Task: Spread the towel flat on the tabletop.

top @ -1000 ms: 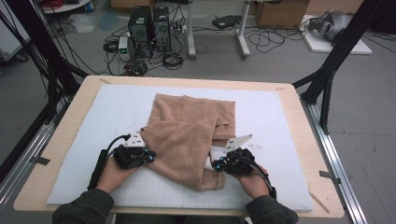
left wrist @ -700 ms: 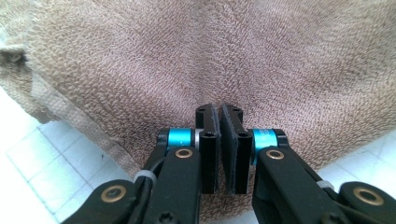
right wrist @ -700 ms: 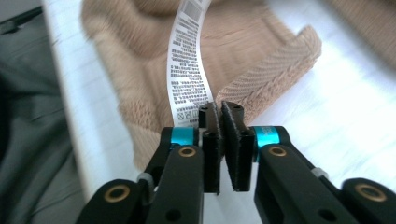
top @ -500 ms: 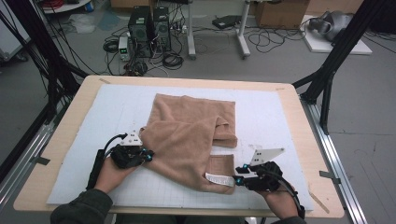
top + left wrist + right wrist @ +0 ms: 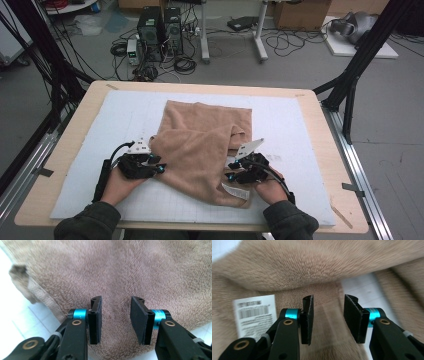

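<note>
The towel point(image 5: 200, 145) is lying on the mat point(image 5: 300, 130), which is covering the table point(image 5: 75, 125). The left gripper point(image 5: 161, 166) is sitting at its left edge, the right gripper point(image 5: 231, 175) at its right, seemingly just beside the label point(image 5: 234, 190).

high view overhead, facing forward-down; both gripper views close, sharing towel point(image 5: 202, 145).
</note>
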`<state>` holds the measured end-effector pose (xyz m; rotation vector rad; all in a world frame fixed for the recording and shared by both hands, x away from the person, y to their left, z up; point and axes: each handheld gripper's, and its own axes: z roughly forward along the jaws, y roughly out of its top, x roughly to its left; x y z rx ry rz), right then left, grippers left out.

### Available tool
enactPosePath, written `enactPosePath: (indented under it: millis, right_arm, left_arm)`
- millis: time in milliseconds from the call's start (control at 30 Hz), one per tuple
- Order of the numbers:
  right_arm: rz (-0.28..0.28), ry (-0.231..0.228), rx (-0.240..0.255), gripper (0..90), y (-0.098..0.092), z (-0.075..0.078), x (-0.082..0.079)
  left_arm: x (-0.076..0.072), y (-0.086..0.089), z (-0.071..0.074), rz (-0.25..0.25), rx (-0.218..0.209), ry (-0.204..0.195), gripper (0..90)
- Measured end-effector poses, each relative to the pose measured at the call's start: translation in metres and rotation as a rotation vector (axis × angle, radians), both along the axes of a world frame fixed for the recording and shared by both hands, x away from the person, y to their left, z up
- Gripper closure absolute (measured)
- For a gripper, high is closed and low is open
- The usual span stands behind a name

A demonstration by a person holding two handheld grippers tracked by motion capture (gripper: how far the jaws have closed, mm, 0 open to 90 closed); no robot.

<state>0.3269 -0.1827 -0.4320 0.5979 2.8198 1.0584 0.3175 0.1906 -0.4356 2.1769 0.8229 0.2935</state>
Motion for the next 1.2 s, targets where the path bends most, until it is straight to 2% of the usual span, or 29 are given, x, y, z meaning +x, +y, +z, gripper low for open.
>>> enactPosePath:
  millis: [33, 67, 100, 133, 167, 233, 333, 433, 567, 667, 733, 767, 800, 867, 933, 967, 1033, 1133, 1200]
  right_arm:
    - [0.006, -0.01, -0.001, 68.7, 0.001, -0.003, 0.0]
    - [0.0, -0.006, 0.002, 78.0, 0.0, -0.003, -0.001]
    - [0.016, 0.014, 0.012, 86.2, -0.002, -0.003, 0.0]
    - [0.02, 0.01, 0.011, 86.7, -0.003, -0.003, -0.001]
    - [0.021, 0.006, 0.013, 87.2, -0.003, -0.003, -0.002]
    - [0.025, 0.003, -0.007, 87.9, -0.007, -0.001, -0.005]
    - [0.01, -0.001, -0.01, 88.0, -0.021, 0.003, -0.014]
    - [-0.019, 0.014, -0.005, 88.1, -0.04, 0.005, -0.029]
    - [-0.03, 0.033, -0.011, 88.0, -0.062, 0.008, -0.05]
    - [-0.031, 0.049, 0.001, 86.6, -0.069, 0.015, -0.058]
    - [-0.016, 0.046, 0.031, 82.7, -0.069, 0.022, -0.059]
    - [-0.018, 0.024, 0.039, 76.7, -0.068, 0.027, -0.058]
    - [-0.026, 0.01, 0.054, 75.0, -0.066, 0.032, -0.055]
    - [-0.025, -0.022, 0.074, 69.4, -0.06, 0.04, -0.048]
    - [-0.014, -0.051, 0.072, 69.0, -0.05, 0.041, -0.039]
    - [-0.004, -0.057, 0.07, 69.1, -0.045, 0.039, -0.034]
    - [0.002, -0.072, 0.025, 69.5, -0.034, 0.03, -0.023]
    - [0.006, -0.054, 0.0, 69.6, -0.024, 0.016, -0.007]
    - [0.014, -0.026, -0.006, 68.7, -0.019, 0.009, 0.0]
  left_arm:
    - [0.001, -0.001, -0.001, -0.011, 0.007, 0.007, 67.1]
    - [0.001, -0.002, -0.003, -0.024, 0.006, 0.018, 72.2]
    - [0.0, -0.003, -0.004, -0.028, -0.002, 0.011, 76.1]
    - [0.0, -0.004, -0.003, -0.036, 0.003, 0.01, 83.5]
    - [-0.002, -0.005, -0.003, -0.038, 0.011, 0.0, 84.3]
    - [-0.003, -0.003, 0.0, -0.039, -0.007, 0.009, 86.2]
    - [-0.004, 0.002, 0.004, -0.032, -0.032, 0.0, 86.6]
    - [-0.007, 0.003, 0.006, -0.032, -0.033, -0.007, 86.6]
    - [-0.011, 0.002, 0.008, -0.05, -0.033, -0.01, 86.6]
    - [-0.014, 0.004, 0.01, -0.058, -0.043, -0.012, 86.4]
    - [-0.014, 0.006, 0.011, -0.059, -0.058, -0.013, 83.4]
    - [-0.013, 0.007, 0.012, -0.047, -0.061, -0.017, 77.7]
    - [-0.012, 0.008, 0.012, -0.038, -0.069, -0.015, 71.2]
    - [-0.01, 0.009, 0.012, -0.025, -0.075, -0.012, 66.9]
    - [-0.008, 0.009, 0.011, -0.021, -0.069, -0.011, 64.7]
    - [-0.007, 0.008, 0.01, -0.022, -0.064, -0.01, 64.7]
    - [-0.005, 0.007, 0.008, -0.017, -0.043, -0.012, 64.1]
    - [-0.002, 0.005, 0.003, -0.007, -0.014, -0.002, 61.8]
    - [-0.001, 0.001, 0.0, -0.002, 0.022, 0.008, 54.4]
